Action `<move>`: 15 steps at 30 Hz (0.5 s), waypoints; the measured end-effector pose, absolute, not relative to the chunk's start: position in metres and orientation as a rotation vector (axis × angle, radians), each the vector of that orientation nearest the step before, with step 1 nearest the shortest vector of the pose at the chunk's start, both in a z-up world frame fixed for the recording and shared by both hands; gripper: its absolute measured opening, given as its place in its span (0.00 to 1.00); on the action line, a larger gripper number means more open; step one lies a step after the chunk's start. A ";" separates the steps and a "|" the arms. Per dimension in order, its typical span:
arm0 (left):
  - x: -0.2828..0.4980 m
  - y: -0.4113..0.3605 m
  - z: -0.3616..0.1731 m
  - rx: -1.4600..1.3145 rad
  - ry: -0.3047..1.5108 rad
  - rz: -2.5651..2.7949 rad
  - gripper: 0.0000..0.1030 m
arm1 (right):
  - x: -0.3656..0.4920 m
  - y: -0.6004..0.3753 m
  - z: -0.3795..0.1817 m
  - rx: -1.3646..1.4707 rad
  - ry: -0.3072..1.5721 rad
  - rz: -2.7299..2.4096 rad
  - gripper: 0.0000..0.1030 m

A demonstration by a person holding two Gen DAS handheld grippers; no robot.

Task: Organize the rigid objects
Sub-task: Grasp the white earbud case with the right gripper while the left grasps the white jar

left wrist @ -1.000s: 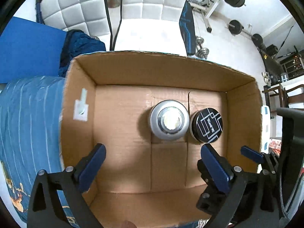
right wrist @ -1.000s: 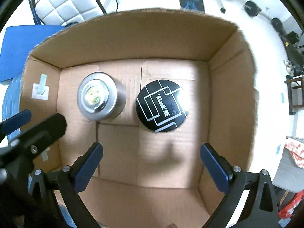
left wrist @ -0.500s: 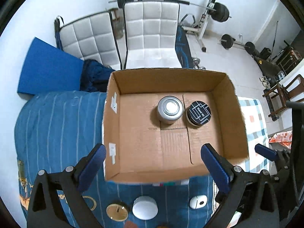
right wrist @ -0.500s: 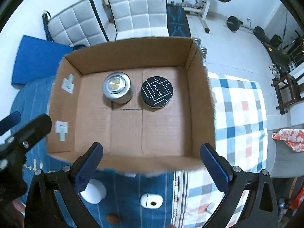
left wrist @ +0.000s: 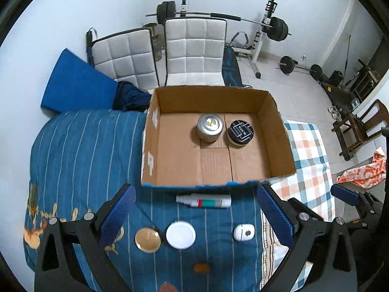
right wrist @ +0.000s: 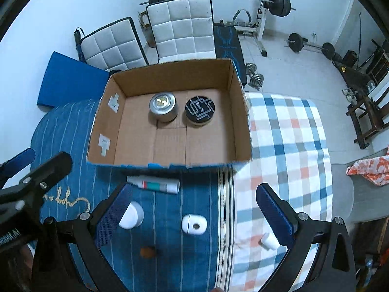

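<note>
Cardboard box [left wrist: 279, 131] holds silver tin [left wrist: 209, 128] beside black tin [left wrist: 240, 133]. Left gripper [left wrist: 197, 215] and right gripper [right wrist: 194, 213]: jaws apart, empty, above bedspread [left wrist: 80, 146].

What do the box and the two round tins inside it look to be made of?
Cardboard box: brown corrugated card, matte, with fluting lines on the floor flaps. Silver tin: probably brushed metal, with a soft sheen and a shiny lid centre. Black tin: glossy black printed lid with white lines; material unclear.
</note>
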State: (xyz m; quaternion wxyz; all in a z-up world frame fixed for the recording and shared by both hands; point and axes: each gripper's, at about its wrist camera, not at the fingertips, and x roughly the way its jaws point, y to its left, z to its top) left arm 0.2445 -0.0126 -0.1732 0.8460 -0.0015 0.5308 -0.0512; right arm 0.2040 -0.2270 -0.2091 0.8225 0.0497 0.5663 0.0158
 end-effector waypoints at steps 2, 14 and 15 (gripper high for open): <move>0.233 -0.007 -0.178 0.001 1.128 -0.080 0.99 | 0.195 -0.234 -0.215 0.101 1.218 0.033 1.00; 0.202 0.024 -0.315 -0.014 1.441 0.064 0.99 | 0.167 -0.262 -0.362 0.175 1.528 0.065 1.00; 0.203 0.023 -0.325 -0.017 1.458 0.066 0.99 | 0.167 -0.259 -0.371 0.181 1.539 0.069 1.00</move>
